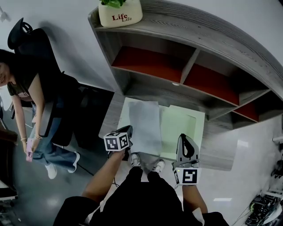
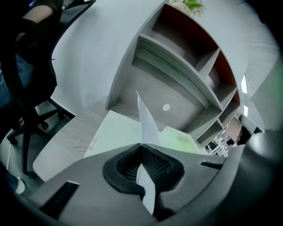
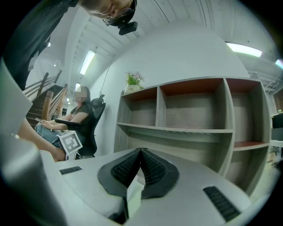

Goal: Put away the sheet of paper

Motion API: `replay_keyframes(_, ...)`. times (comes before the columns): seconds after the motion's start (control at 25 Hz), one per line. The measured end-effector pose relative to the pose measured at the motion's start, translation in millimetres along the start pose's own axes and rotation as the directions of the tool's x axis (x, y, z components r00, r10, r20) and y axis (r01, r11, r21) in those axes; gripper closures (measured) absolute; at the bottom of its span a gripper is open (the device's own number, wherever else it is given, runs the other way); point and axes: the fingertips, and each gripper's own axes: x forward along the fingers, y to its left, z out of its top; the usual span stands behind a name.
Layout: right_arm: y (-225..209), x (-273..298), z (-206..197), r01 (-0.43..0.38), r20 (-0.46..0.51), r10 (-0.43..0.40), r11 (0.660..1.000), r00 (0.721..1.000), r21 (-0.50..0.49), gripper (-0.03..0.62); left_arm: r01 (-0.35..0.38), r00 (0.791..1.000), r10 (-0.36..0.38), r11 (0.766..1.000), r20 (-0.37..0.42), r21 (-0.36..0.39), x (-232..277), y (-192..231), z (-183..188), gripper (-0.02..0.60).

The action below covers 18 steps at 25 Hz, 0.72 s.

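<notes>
My left gripper point(image 1: 129, 132) is shut on the near left edge of a white sheet of paper point(image 1: 145, 128), which hangs over a pale green mat point(image 1: 182, 128) on the grey desk. In the left gripper view the sheet point(image 2: 147, 121) stands edge-on out of the closed tips point(image 2: 141, 145), above the mat point(image 2: 115, 132). My right gripper point(image 1: 184, 137) is to the right of the sheet, over the mat and apart from the paper. Its jaws meet at the tips point(image 3: 141, 150), nothing sticks out beyond them, and it points level at the shelves.
A grey shelf unit point(image 1: 177, 66) with red-backed compartments stands at the back of the desk point(image 1: 219, 150), with a white plant pot point(image 1: 120, 13) on top. A person point(image 1: 26, 88) sits in a black office chair at the left. My shoes point(image 1: 146, 164) show below the desk edge.
</notes>
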Motion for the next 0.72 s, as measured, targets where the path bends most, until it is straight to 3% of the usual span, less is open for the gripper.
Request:
replay_keyframes(0.28, 7.8, 6.7, -16.5, 0.000, -0.040, 0.000, 1.000, 0.999, 0.002, 0.577, -0.070, 0.990, 0.089, 0.983, -0.108, 0.170, 32.2, 27.3, -10.9, 0.575)
replay_keyframes(0.72, 7.1, 4.4, -43.6, 0.011, -0.095, -0.009, 1.000, 0.995, 0.021, 0.577, -0.082, 0.973, 0.168, 0.895, -0.161, 0.438, 60.0, 39.5, -22.1, 0.575)
